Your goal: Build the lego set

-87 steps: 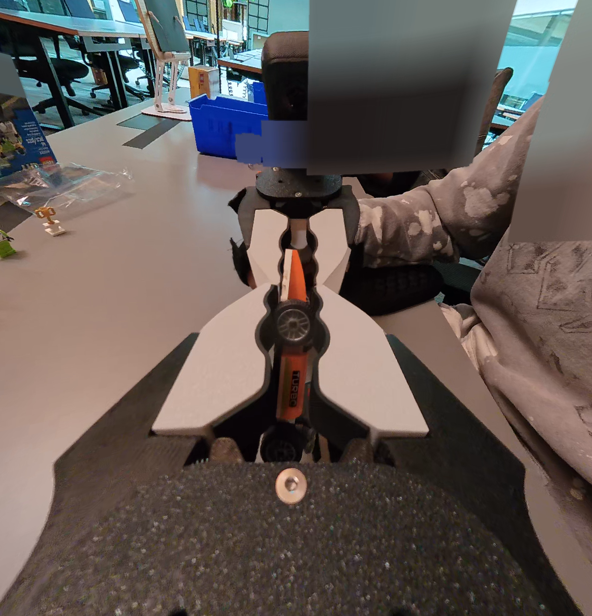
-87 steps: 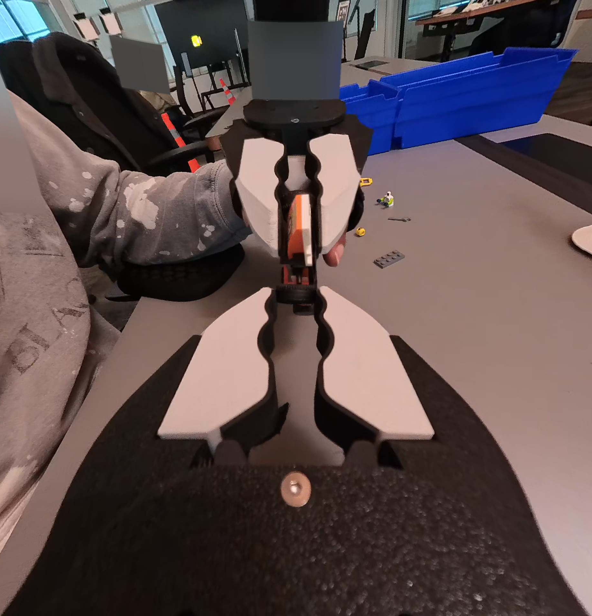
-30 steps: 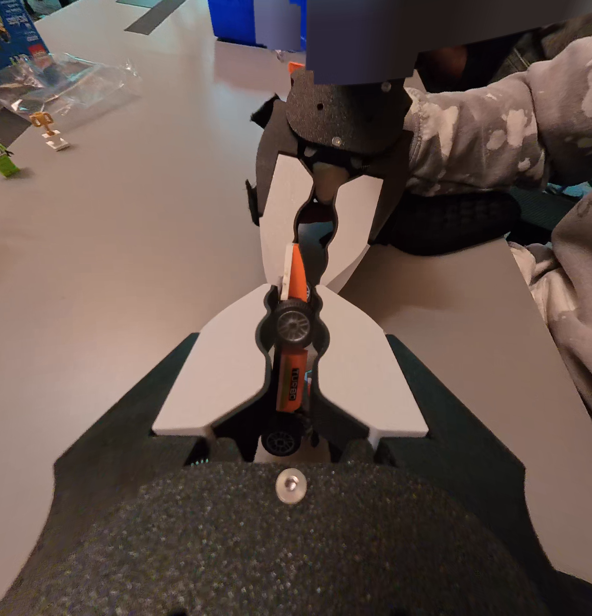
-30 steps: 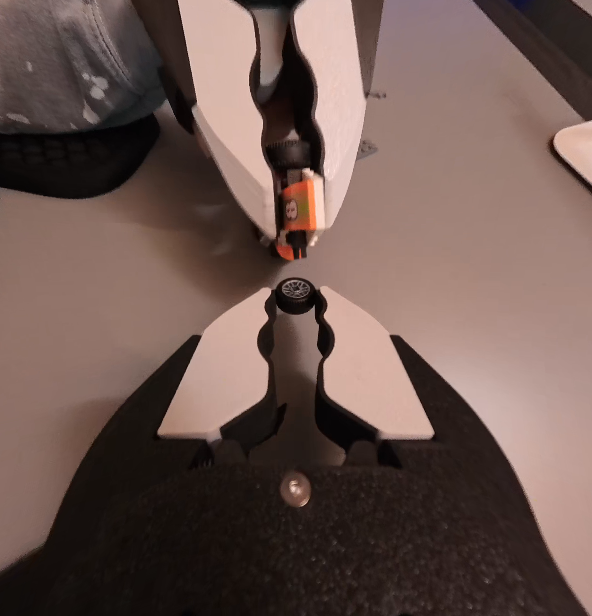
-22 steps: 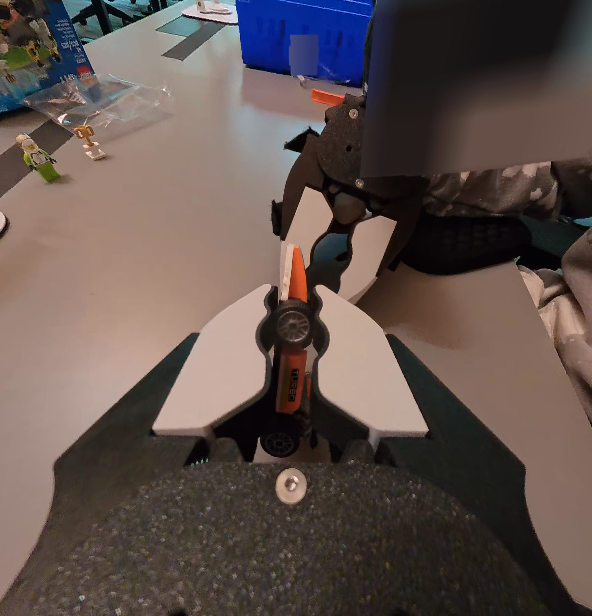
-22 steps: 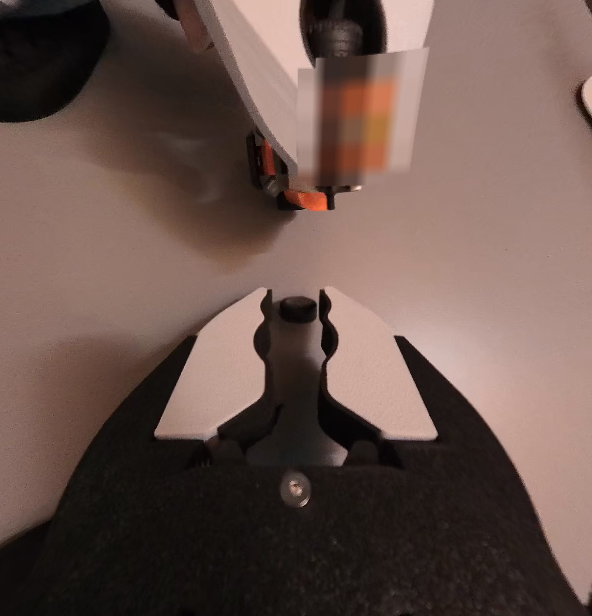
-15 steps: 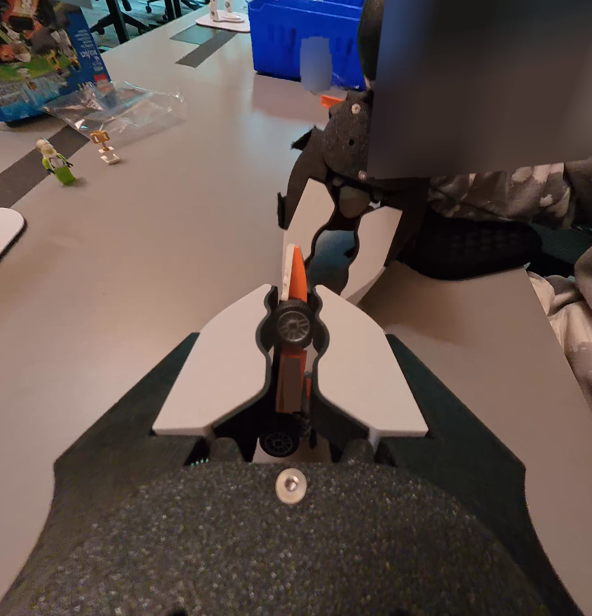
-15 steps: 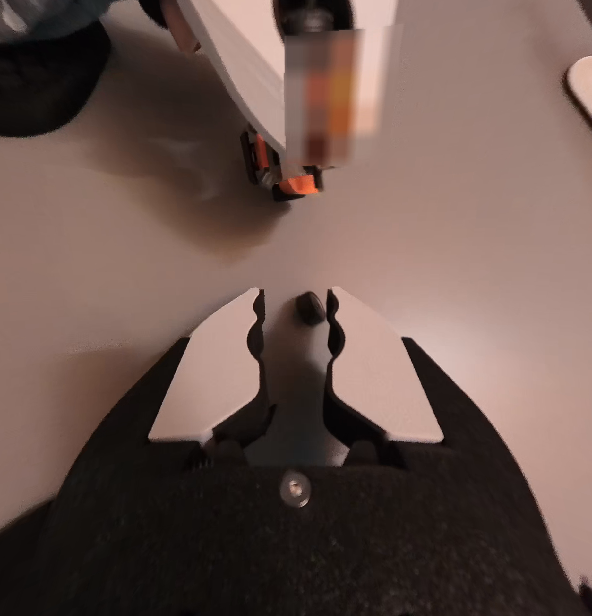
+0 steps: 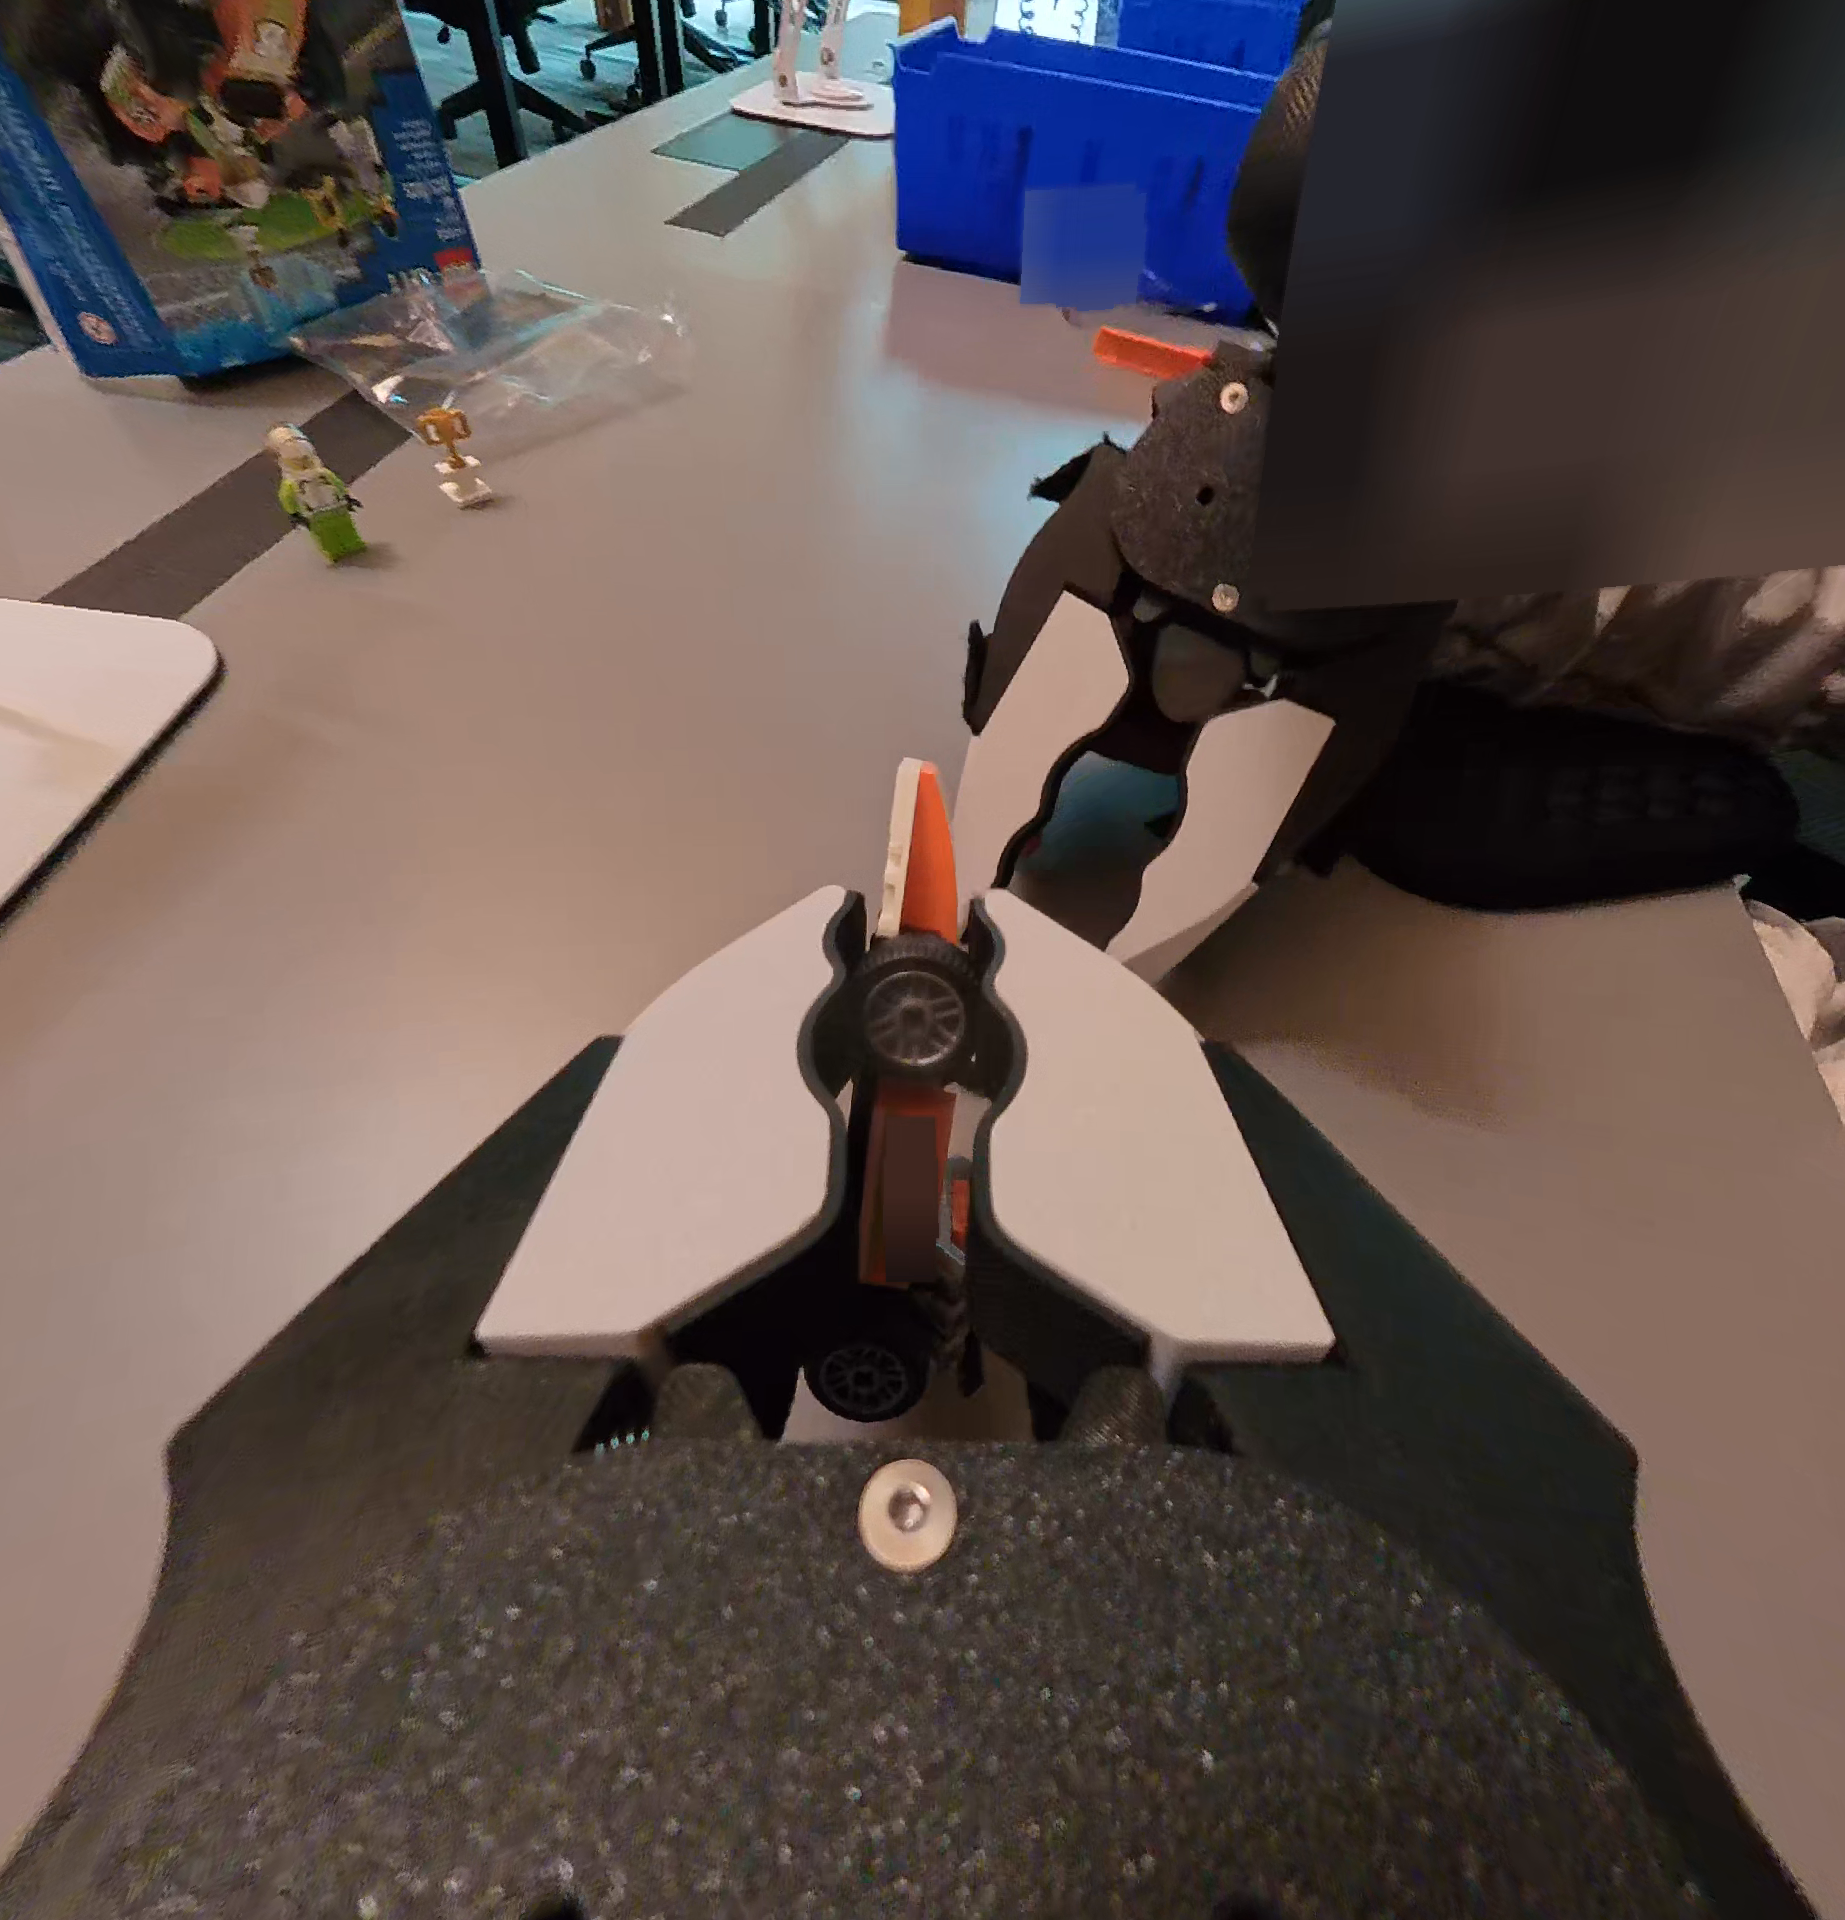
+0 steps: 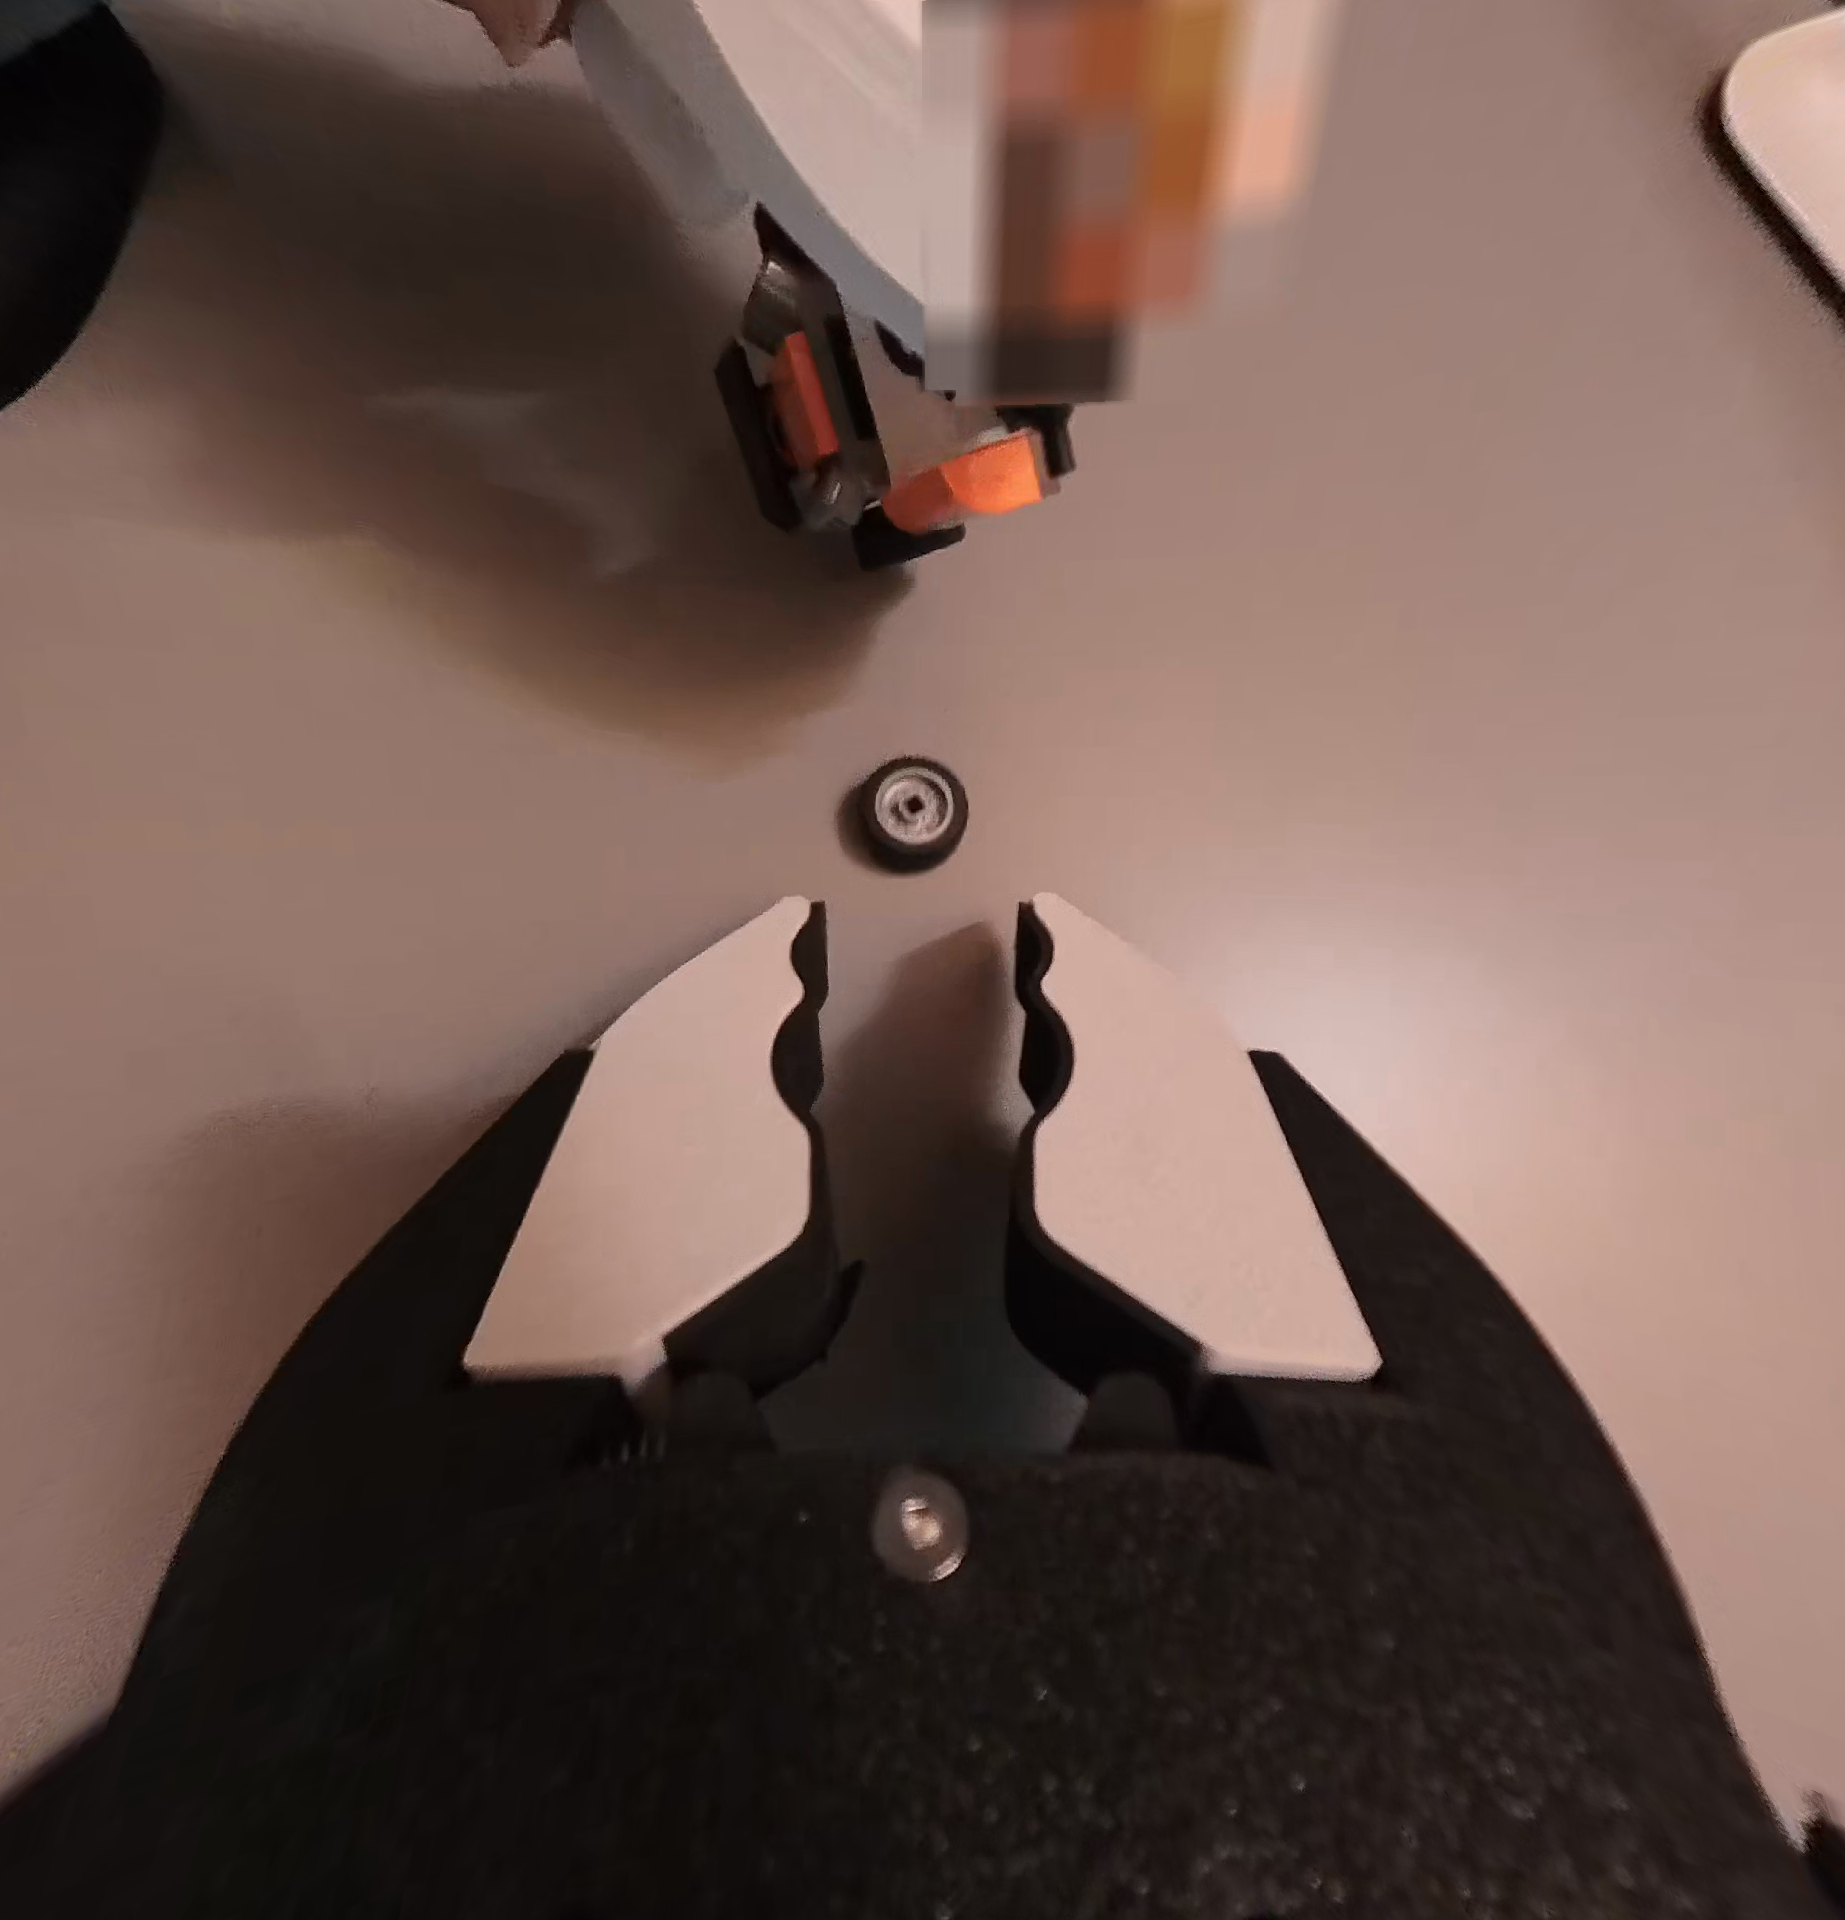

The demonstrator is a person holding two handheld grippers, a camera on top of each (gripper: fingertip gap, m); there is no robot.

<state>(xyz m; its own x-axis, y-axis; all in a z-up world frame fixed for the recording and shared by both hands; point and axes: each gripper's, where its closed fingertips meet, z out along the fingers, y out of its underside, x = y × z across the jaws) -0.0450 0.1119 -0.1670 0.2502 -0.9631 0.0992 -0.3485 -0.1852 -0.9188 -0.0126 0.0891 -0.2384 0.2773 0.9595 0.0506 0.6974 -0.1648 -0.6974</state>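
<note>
**Lego car clamped at left, loose wheel on worktop at right**

Left gripper [image 9: 913, 914]: fingers pressed onto an orange lego car [image 9: 913, 1164], held lengthwise between them, one grey-spoked tyre at the tips, nose projecting beyond. Right gripper [image 10: 918, 914]: fingers spread, empty, poised over the grey worktop [image 10: 1417, 779]. Loose wheel [image 10: 905, 826] flat on the worktop just ahead of the right fingertips, apart from both. Farther back: green minifigure [image 9: 315, 504], small trophy piece [image 9: 452, 457], clear bag [image 9: 502, 348], set box [image 9: 201, 177], blue bins [image 9: 1053, 156].

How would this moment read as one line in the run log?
left gripper: shut on orange car | right gripper: open, empty | loose wheel: flat on table
</note>
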